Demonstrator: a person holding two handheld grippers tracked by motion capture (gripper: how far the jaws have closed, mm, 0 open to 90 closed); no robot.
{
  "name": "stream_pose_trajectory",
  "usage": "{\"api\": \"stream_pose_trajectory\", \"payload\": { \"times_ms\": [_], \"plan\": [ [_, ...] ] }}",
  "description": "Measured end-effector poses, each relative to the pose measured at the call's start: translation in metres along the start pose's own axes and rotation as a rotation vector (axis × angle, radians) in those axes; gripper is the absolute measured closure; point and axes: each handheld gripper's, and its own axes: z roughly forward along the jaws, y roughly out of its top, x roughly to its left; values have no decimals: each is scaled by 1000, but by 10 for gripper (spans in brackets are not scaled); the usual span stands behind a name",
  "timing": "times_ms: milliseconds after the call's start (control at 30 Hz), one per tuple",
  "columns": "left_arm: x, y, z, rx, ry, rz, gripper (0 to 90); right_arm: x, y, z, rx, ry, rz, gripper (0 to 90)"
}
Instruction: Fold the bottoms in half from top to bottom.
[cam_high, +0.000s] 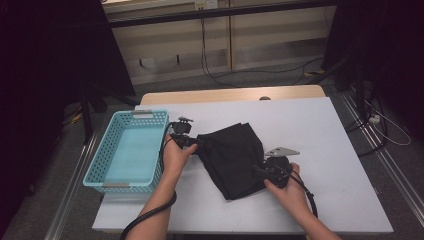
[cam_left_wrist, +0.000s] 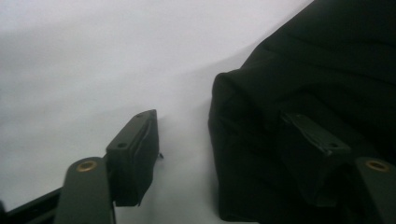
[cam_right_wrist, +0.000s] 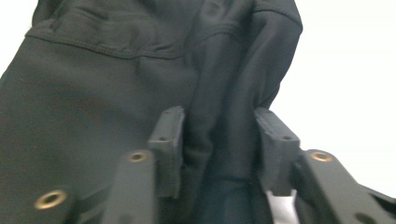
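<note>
At the frame's left stands a turquoise basket (cam_high: 131, 150). Beside it the left gripper (cam_high: 192, 142) gapes wide, one jaw over the black garment (cam_high: 232, 157) at centre. The right gripper (cam_high: 260, 171), half open, straddles a fold at its lower-right edge.

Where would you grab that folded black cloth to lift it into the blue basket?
Probably by its two opposite edges. The black cloth lies folded and thick, so the left gripper suits its rounded left fold, coming in from the basket side, while the right gripper straddles the bunched ridge at the near right corner. Both are open.
</note>
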Motion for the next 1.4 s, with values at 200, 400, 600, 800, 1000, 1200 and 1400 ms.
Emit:
{"api": "stream_pose_trajectory", "payload": {
  "times_ms": [200, 400, 600, 800, 1000, 1200, 1400],
  "plan": [
    [-1, 5, -3, -19, 30, -15, 184, 3, 1, 4, -15, 44, 7, 772],
    [-9, 7, 6, 41, 23, -28, 154, 2, 0, 2, -23, 59, 9, 777],
    [-23, 11, 6, 105, 69, 11, 325, 4, -1, 2, -29, 63, 8, 780],
    [-26, 14, 4, 149, -29, -51, 753, 8, -1, 2, -38, 75, 1, 793],
    [-23, 24, 1, 236, -30, -67, 811, 11, 2, -1, -70, 91, -2, 805],
    [-19, 44, -16, 294, -22, -75, 824, 18, 7, -9, -128, 76, -50, 810],
    [-18, 62, -36, 337, -7, -54, 826, 25, 12, -16, -166, 89, -74, 812]
  ]
}}
